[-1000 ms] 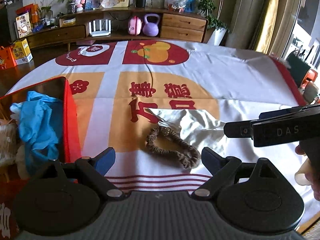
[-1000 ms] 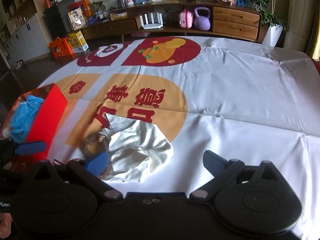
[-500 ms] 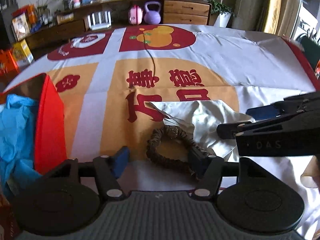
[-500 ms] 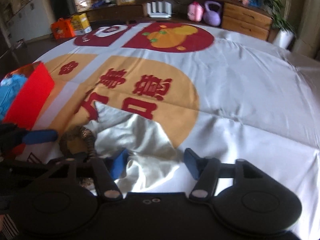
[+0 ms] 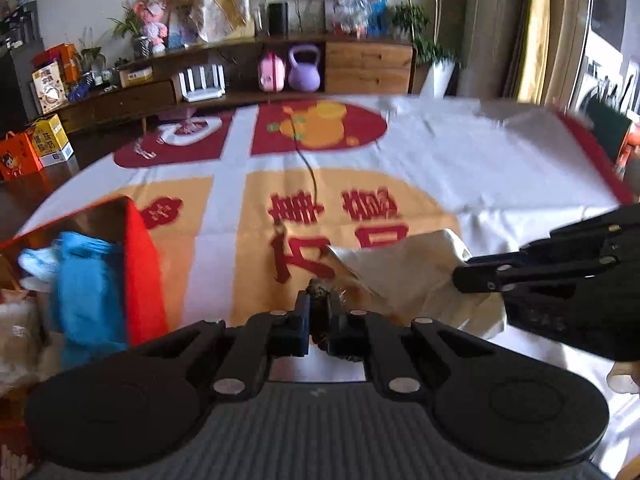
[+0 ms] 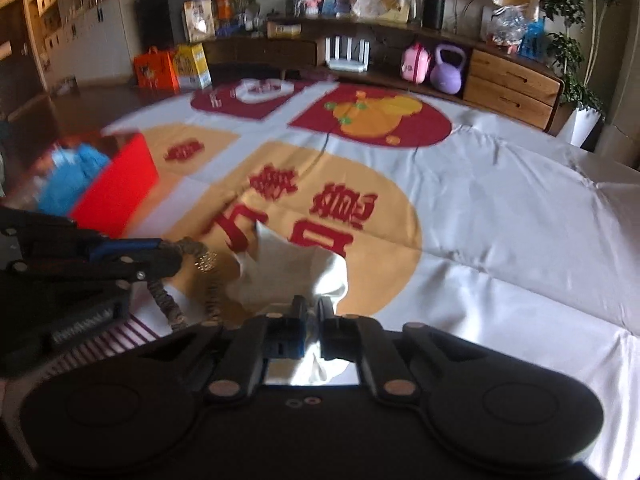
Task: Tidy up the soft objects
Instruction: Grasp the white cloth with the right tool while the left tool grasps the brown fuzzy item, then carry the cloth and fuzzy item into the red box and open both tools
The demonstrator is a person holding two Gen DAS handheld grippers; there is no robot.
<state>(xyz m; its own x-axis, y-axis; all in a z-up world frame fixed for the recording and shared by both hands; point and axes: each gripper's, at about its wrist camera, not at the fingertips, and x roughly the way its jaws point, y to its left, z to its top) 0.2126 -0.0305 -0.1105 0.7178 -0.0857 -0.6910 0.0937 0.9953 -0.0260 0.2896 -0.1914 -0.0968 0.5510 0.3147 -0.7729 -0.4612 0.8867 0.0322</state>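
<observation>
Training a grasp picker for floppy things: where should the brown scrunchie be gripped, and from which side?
Pinch one strand of the brown scrunchie across its thin band, coming from the near side, as the left hand-held gripper does. It is an open ring; either arc fits between the fingers.

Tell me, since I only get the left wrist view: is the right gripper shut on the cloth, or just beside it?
Observer: It is shut on it. In the right wrist view the right gripper has its jaws closed, with a fold of the white cloth pinched between them.
Operator: And the scrunchie? I only see a bit of it between my fingers.
Observer: The rest of the scrunchie shows as an open loop running down from the tip of the left gripper toward the table. One strand passes close to the cloth's edge, but the picture is too blurred to tell whether they touch.
</observation>
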